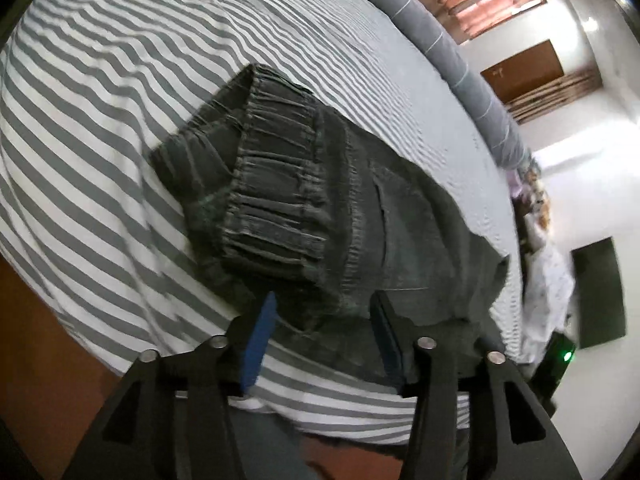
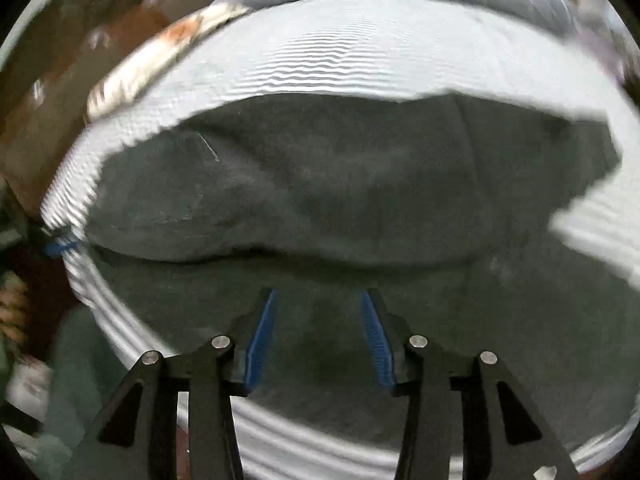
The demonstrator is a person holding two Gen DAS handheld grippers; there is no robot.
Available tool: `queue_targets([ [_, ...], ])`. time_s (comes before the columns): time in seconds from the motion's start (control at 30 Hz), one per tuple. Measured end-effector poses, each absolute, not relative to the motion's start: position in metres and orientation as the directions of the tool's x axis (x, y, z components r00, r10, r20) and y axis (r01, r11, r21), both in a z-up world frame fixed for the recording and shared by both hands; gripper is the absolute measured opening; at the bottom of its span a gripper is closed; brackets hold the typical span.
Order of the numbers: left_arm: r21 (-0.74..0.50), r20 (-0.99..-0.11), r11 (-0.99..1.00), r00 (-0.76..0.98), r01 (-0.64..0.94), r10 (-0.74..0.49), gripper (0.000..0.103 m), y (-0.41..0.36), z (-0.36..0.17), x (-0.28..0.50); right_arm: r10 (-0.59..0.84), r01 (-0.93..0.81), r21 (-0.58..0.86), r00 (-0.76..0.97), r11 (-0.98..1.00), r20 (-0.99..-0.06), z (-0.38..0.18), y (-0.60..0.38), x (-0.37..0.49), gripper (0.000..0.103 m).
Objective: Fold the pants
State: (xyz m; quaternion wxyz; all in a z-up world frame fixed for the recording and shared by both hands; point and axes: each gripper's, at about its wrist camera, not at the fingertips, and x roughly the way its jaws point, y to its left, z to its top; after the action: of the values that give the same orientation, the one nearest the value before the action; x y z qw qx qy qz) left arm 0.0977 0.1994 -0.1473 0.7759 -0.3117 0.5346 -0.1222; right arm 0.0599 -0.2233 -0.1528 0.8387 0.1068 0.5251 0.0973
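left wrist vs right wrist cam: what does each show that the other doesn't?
Left wrist only: the pants' gathered elastic waistband, broad grey-and-white stripes of the bedsheet, and the left gripper open over the pants' near edge.

Right wrist only: a plain folded stretch of the pants with a fold ridge across it, and the right gripper open above it, holding nothing.

Both: dark grey pants on the striped bed, grey bolster behind.

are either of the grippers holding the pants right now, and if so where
Neither. The left gripper and right gripper both stand open over the dark pants, lying on the striped bedsheet; no cloth is pinched between the pads.
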Motion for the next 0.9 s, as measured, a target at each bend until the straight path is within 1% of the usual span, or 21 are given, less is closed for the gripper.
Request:
queue_targets([
  [0.1,-0.648,-0.738,0.736,0.4,-0.196,-0.543,0.053,0.198,-0.155,0.099,0.368,0.047,0.427,0.43,0.903,-0.825,-0.165,-0.238,0.047,0.044],
  [0.2,-0.67,-0.729,0.695,0.413,-0.263,-0.546,0.053,0.202,-0.165,0.098,0.426,0.125,0.521,0.434,0.844,-0.794,-0.175,-0.246,0.045,0.044],
  [0.5,-0.683,-0.723,0.617,0.483,-0.39,-0.494,0.052,0.211,-0.183,0.111,0.476,0.226,0.625,0.475,0.747,-0.74,-0.19,-0.247,0.066,0.044],
  [0.53,-0.676,-0.729,0.621,0.485,-0.396,-0.484,0.047,0.209,-0.182,0.114,0.484,0.239,0.642,0.484,0.728,-0.729,-0.192,-0.25,0.068,0.044],
  [0.57,-0.665,-0.736,0.635,0.488,-0.393,-0.469,0.039,0.207,-0.18,0.116,0.488,0.252,0.654,0.49,0.714,-0.722,-0.194,-0.252,0.07,0.044],
  [0.6,-0.653,-0.744,0.651,0.49,-0.387,-0.454,0.038,0.204,-0.177,0.12,0.492,0.261,0.663,0.495,0.702,-0.716,-0.195,-0.253,0.072,0.044],
  [0.63,-0.641,-0.75,0.668,0.494,-0.378,-0.441,0.034,0.202,-0.173,0.123,0.493,0.267,0.667,0.497,0.696,-0.714,-0.197,-0.255,0.072,0.043],
  [0.73,-0.655,-0.722,0.676,0.543,-0.337,-0.429,0.026,0.201,-0.154,0.126,0.492,0.288,0.681,0.513,0.674,-0.704,-0.199,-0.26,0.075,0.043],
  [0.77,-0.652,-0.716,0.686,0.559,-0.323,-0.417,0.014,0.202,-0.146,0.128,0.491,0.295,0.686,0.52,0.665,-0.7,-0.2,-0.263,0.077,0.043],
  [0.87,-0.665,-0.68,0.696,0.606,-0.273,-0.412,0.013,0.2,-0.124,0.137,0.485,0.331,0.709,0.549,0.622,-0.681,-0.202,-0.276,0.082,0.043],
  [0.9,-0.658,-0.674,0.708,0.618,-0.255,-0.404,0.013,0.198,-0.116,0.141,0.482,0.342,0.715,0.556,0.609,-0.677,-0.204,-0.279,0.085,0.041],
])
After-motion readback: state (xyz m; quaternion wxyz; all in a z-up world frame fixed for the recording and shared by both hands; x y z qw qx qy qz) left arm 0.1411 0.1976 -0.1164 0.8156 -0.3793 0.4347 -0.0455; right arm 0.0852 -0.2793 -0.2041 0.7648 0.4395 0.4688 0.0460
